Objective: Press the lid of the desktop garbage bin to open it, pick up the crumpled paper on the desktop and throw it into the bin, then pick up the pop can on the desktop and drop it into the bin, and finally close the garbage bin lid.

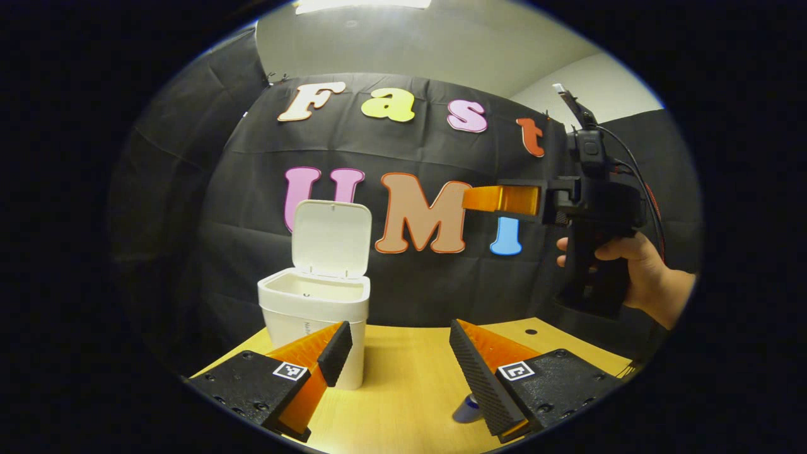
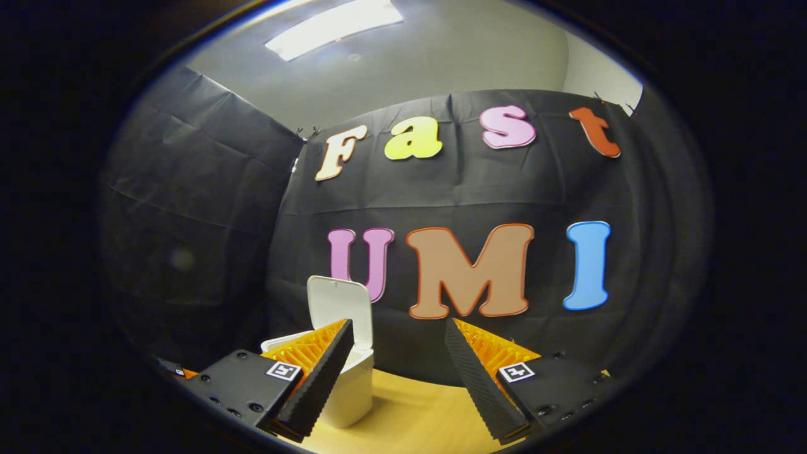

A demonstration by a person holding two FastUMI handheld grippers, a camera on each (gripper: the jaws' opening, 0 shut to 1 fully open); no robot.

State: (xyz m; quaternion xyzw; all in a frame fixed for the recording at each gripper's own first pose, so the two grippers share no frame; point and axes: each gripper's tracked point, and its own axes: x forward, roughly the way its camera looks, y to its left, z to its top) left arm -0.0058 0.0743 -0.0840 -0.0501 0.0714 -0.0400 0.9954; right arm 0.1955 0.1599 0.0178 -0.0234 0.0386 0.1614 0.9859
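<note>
With its lid (image 1: 330,236) up, the bin (image 1: 313,315) stands on the counter (image 1: 403,378) at ten o'clock of the left tool (image 1: 397,356), both tools (image 2: 394,362) released, while the can (image 1: 468,408) at four o'clock, probably light, thin-walled and slippery, wants gripping mid-body.

My left gripper (image 1: 400,353) had ribbed pads, black screw-studded mounts and square coded tags; my right gripper (image 2: 397,353) looked identical.
</note>
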